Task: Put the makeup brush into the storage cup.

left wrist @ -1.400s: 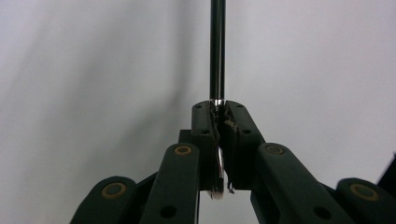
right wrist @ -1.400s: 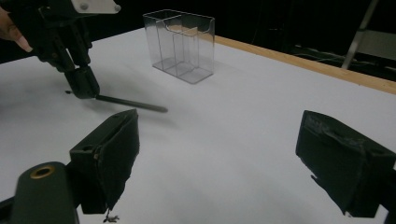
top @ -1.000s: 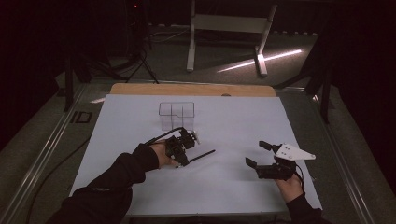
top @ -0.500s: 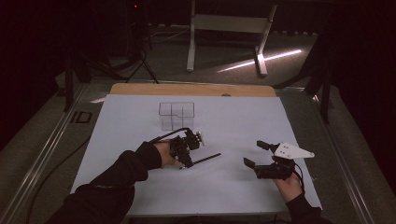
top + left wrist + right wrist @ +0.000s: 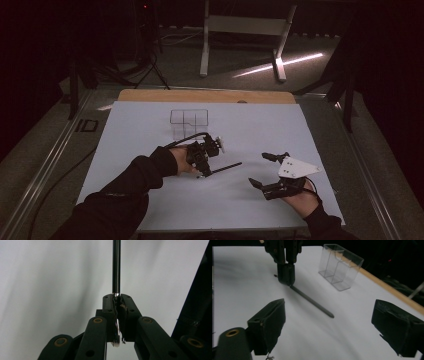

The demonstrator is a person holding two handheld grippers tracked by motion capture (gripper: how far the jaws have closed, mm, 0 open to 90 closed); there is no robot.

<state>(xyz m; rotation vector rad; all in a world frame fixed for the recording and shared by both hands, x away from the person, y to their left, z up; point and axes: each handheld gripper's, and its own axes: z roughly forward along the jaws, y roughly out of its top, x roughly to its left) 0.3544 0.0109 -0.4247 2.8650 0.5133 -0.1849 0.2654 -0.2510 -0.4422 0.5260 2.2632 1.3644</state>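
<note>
A thin dark pen lies low over the white table sheet, and my left gripper is shut on one end of it. In the left gripper view the jaws pinch the pen, which runs straight ahead, with a metal ring showing between the pads. My right gripper is open to the right of the pen tip, nothing between its jaws. In the right gripper view the pen slants toward me from the left gripper.
A clear plastic box with compartments stands behind the left gripper; it also appears as the clear box in the right gripper view. A wooden strip borders the far edge of the sheet. Dark floor and a metal frame lie beyond.
The left gripper has shifted the pen a little to the right. The right gripper has moved left, toward the pen tip, and stays open.
</note>
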